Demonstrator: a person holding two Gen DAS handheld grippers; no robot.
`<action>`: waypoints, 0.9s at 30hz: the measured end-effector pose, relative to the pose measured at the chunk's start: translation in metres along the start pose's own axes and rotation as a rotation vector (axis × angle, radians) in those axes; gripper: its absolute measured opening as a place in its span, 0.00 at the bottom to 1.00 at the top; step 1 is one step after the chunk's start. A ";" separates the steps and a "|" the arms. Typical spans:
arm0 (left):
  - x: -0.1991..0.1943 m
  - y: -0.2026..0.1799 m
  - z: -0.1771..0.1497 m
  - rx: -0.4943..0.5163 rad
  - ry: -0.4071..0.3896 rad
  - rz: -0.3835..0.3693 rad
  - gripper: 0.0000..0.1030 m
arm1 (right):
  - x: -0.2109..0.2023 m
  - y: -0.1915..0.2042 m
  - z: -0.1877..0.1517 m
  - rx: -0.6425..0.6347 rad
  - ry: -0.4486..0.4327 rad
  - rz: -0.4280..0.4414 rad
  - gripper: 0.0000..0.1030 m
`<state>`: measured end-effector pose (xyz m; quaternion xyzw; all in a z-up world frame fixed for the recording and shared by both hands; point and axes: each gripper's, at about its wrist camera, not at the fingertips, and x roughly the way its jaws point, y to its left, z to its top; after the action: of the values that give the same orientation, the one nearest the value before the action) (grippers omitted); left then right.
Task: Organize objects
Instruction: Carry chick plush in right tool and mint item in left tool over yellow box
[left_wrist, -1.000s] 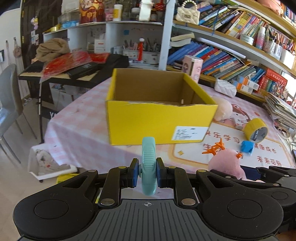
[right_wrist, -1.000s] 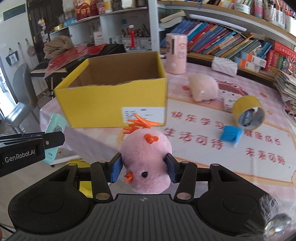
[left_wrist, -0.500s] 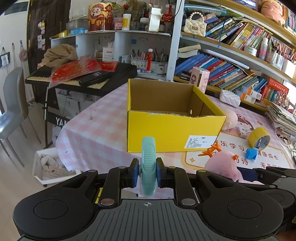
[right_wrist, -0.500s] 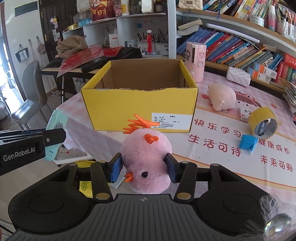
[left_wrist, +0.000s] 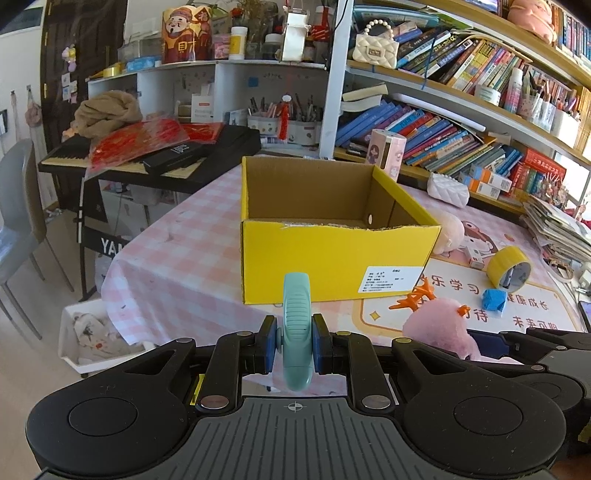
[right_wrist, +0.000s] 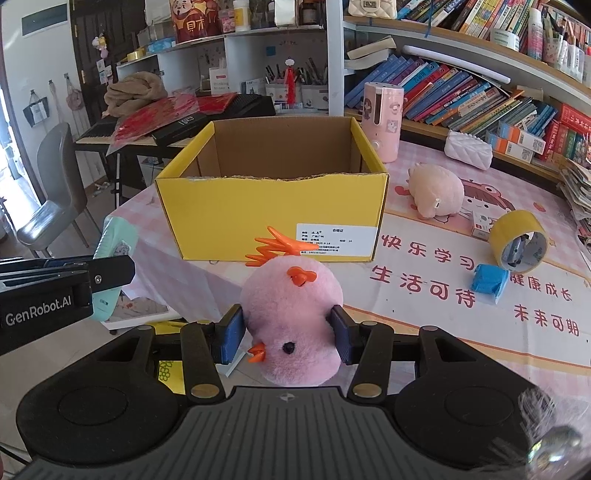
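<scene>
Both tools are loaded and aimed at the open yellow cardboard box (left_wrist: 332, 236), which sits ahead of them on the pink checked table (left_wrist: 177, 266). The left tool (left_wrist: 294, 345) is clamped down narrow on a slim mint-green plastic gadget with a ribbed edge (left_wrist: 296, 325), held on edge with its top rising above the pads. The right tool (right_wrist: 287, 334) has its jaws part-open and pressed into the flanks of a fluffy pink plush chick with an orange comb (right_wrist: 291, 317), beak toward the camera.

The chick looks light and soft, so it should squash under the pads; a grip across its round body, as here, seems safest. The gadget appears rigid, smooth and light, likely to twist if taken near one end. Beyond and right of the right tool lie a beige plush toy (right_wrist: 436, 194), a yellow tape roll (right_wrist: 519, 240) and a small blue block (right_wrist: 489, 282).
</scene>
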<state>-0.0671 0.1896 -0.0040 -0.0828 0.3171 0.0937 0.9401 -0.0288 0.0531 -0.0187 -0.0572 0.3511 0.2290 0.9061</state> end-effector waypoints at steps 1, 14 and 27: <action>0.000 0.001 0.000 0.000 0.000 -0.001 0.17 | 0.000 0.000 0.000 -0.002 0.000 0.000 0.46; 0.007 0.004 0.027 -0.025 -0.020 -0.073 0.17 | 0.004 -0.009 0.019 0.039 -0.007 -0.012 0.45; 0.043 0.002 0.090 -0.038 -0.113 -0.047 0.17 | 0.027 -0.017 0.110 0.008 -0.188 0.024 0.46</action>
<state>0.0186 0.2164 0.0403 -0.1026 0.2599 0.0821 0.9567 0.0642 0.0770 0.0448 -0.0274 0.2660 0.2430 0.9324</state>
